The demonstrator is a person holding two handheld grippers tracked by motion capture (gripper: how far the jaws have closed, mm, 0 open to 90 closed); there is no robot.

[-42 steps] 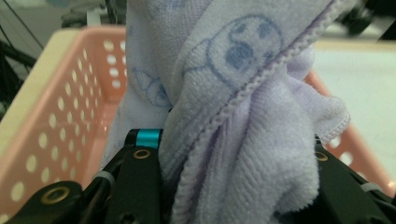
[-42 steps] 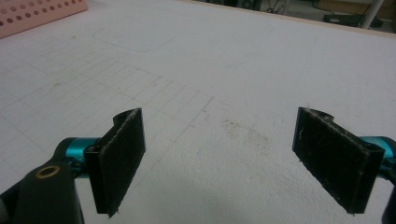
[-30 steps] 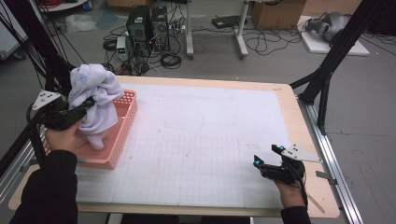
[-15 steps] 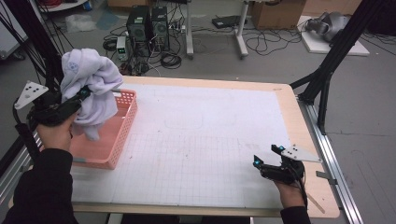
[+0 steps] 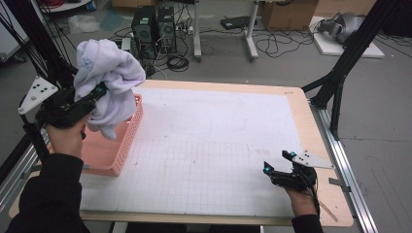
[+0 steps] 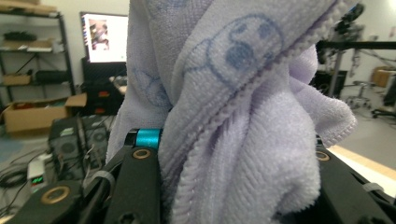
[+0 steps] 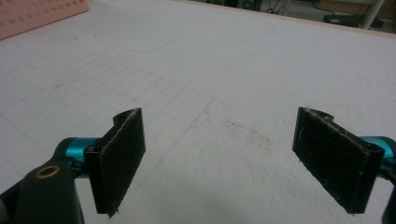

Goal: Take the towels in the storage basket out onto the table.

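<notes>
Lilac towel held up over the pink basket

The towel (image 5: 111, 77) is a pale lilac terry cloth, bunched into a loose wad, with faint blue cartoon faces (image 6: 243, 44) printed on it and a stitched hem running along its folds. It hangs clear in the air, one tail drooping down toward the near corner of the pink perforated basket (image 5: 112, 155), which sits at the table's left edge.
</notes>
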